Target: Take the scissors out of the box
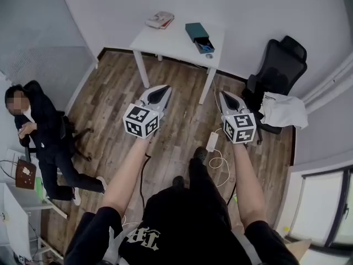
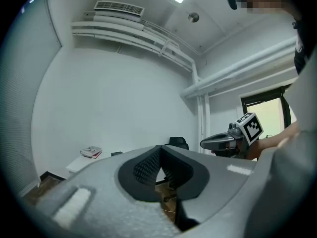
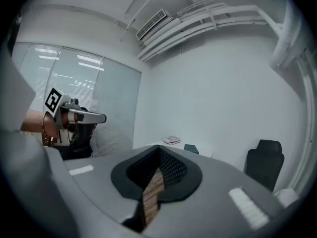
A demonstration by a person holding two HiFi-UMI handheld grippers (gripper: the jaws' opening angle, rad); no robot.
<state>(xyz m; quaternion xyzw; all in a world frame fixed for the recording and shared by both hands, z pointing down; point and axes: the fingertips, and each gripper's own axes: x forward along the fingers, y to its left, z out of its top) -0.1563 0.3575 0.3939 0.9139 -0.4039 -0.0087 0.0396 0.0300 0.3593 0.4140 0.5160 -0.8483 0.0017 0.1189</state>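
Head cam looks steeply down from high. Cams on left gripper [image 1: 161, 90] & right gripper [image 1: 226, 95] face roughly level across room; all three share far-off white rectangular surface [image 1: 171, 40] & black office chair [image 1: 278, 65].

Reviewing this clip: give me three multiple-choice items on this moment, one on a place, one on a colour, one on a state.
1. Where is the box?
A. on the floor
B. on the table
C. on the black chair

2. What colour is the table?
A. white
B. black
C. bare brown wood

3. How do the right tongs stand?
A. wide open
B. shut on the scissors
C. shut, with nothing between them

Answers:
1 B: the head view shows the box on the tabletop's right part.
2 A: top and legs are white against the wood floor.
3 C: the right gripper view shows the tips meeting in the air, well short of the table.
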